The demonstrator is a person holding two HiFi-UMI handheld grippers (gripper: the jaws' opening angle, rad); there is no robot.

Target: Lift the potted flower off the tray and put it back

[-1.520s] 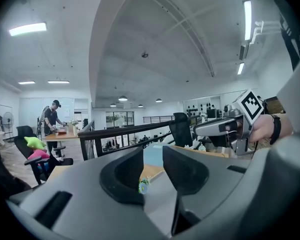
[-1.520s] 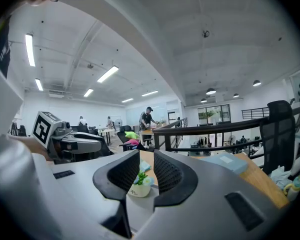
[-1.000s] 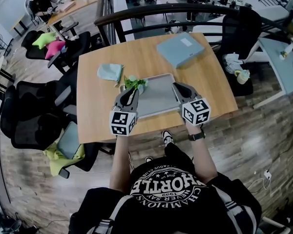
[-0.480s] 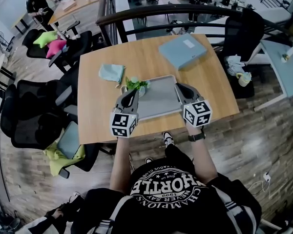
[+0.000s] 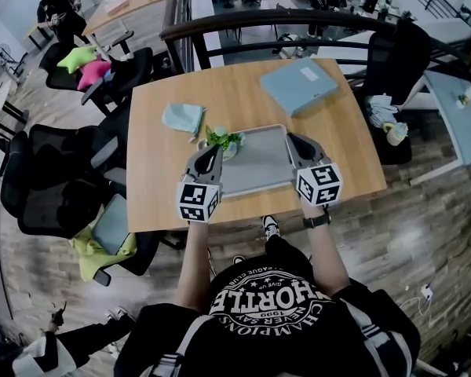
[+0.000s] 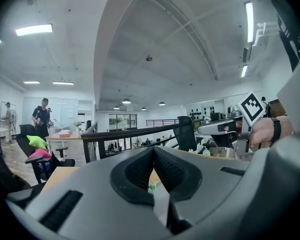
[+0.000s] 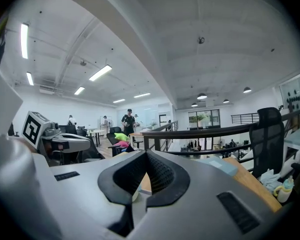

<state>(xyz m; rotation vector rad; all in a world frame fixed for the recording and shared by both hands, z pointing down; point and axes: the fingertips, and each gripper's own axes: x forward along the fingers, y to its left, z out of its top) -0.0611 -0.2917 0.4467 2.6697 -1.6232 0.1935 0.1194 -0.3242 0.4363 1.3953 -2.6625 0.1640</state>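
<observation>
A small potted flower with green leaves stands at the far left corner of the grey tray on the wooden table. My left gripper hovers at the tray's left edge, just short of the plant, jaws shut with nothing gripped. Past its closed tips a bit of green from the flower shows. At the tray's right edge my right gripper is also shut and empty, and its pads meet in the right gripper view. Each gripper points nearly level across the table.
A light blue flat box lies at the table's far right and a pale blue cloth at the far left. A dark railing runs behind the table. Black chairs stand to the left.
Both grippers stay where they were beside the tray. Only the head view has shifted slightly.
</observation>
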